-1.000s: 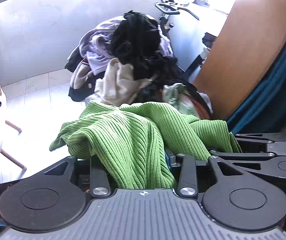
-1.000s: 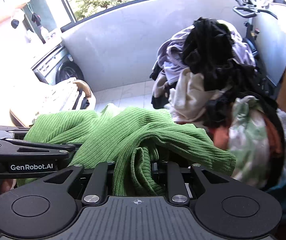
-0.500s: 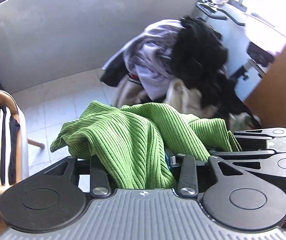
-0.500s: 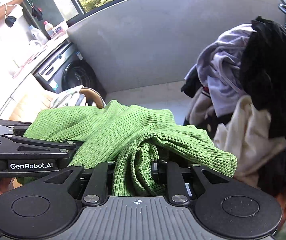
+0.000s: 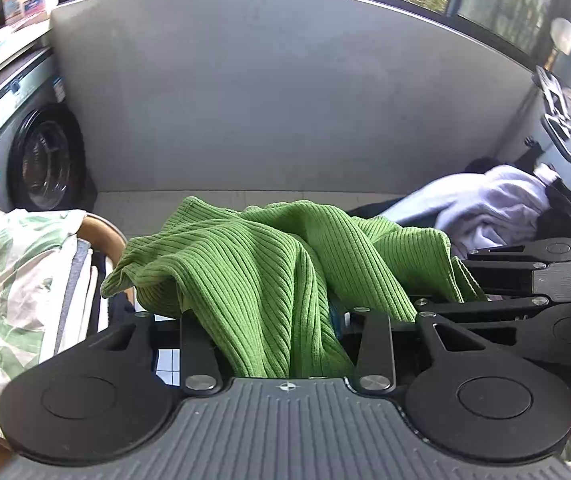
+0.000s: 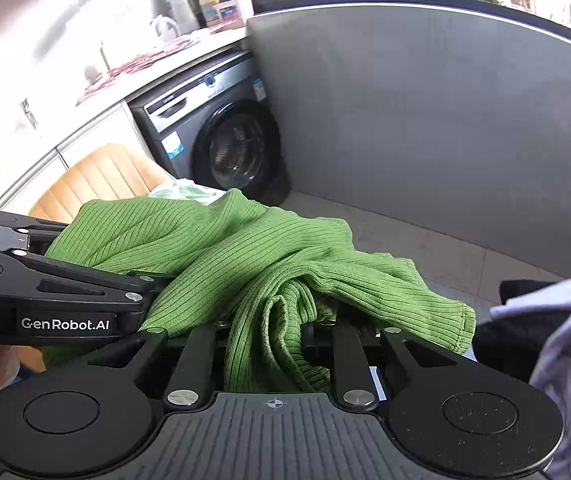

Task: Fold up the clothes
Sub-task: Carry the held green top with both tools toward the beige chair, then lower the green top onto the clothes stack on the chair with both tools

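Left hand-held gripper (image 5: pixel 285 312) is level, pointing toward the grey wall (image 5: pixel 285 100), clenched on the green sweater (image 5: pixel 269 280). Right hand-held gripper (image 6: pixel 273 332) sits just beside it, parallel, also grasping the sweater's bunched fabric. The sweater hangs draped over both, held in the air. A washer (image 6: pixel 225 148) stands left; a clothes pile (image 5: pixel 497 208) lies right.
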### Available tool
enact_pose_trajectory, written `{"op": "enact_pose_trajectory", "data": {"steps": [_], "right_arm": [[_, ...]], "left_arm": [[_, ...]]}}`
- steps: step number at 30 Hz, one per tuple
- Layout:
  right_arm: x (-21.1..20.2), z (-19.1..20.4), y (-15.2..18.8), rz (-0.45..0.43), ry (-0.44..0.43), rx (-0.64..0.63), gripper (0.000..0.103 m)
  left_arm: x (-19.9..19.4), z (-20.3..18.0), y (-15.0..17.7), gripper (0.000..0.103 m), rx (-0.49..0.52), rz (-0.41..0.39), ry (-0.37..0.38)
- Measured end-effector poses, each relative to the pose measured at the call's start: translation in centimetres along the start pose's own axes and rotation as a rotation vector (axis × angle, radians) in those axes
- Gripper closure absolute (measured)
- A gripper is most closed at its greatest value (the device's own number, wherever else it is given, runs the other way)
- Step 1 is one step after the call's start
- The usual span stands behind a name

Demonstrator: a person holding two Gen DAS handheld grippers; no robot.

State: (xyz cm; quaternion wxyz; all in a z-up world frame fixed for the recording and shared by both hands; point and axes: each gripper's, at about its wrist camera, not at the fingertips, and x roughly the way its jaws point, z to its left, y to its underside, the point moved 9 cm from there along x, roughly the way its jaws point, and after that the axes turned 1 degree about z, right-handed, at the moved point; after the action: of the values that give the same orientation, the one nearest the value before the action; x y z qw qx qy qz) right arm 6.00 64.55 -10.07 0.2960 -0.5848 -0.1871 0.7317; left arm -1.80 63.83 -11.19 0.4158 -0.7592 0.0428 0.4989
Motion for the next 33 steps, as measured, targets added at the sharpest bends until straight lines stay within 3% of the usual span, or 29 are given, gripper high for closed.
{"op": "enact_pose_trajectory", "data": {"steps": [6, 9, 15, 21, 25, 28, 33], "right_arm": [[8.7, 5.8, -8.7, 0.06, -0.06, -0.096, 0.084], [12.9, 9.3, -11.4, 0.093, -0.097, -0.163, 0.084], [20.7, 15.5, -13.1, 0.193, -0.174, -0.248, 0.084], [27.5, 21.6, -13.3, 0.316, -0.279, -0.444, 0.084], [32.0, 25.7, -15.1, 0.362, -0.377, -0.586, 0.084], [35.3, 29.0, -17.3, 0.366, -0.471, -0.69, 0.084], [40.0, 34.6, -20.1, 0.289, -0.626, -0.879, 0.085]], "left_arm": [[0.9, 12.2, -3.3, 0.065, -0.192, -0.031, -0.033], [0.9, 17.6, -3.8, 0.065, -0.223, -0.029, -0.077], [1.5, 27.0, -2.3, 0.065, -0.424, -0.005, -0.132], [1.4, 33.8, 0.4, 0.065, -0.585, 0.013, -0.213], [1.7, 38.3, 1.1, 0.065, -0.728, -0.001, -0.299], [1.0, 41.7, 1.0, 0.065, -0.851, -0.055, -0.395], [-0.3, 46.9, 1.1, 0.064, -0.982, -0.175, -0.564]]}}
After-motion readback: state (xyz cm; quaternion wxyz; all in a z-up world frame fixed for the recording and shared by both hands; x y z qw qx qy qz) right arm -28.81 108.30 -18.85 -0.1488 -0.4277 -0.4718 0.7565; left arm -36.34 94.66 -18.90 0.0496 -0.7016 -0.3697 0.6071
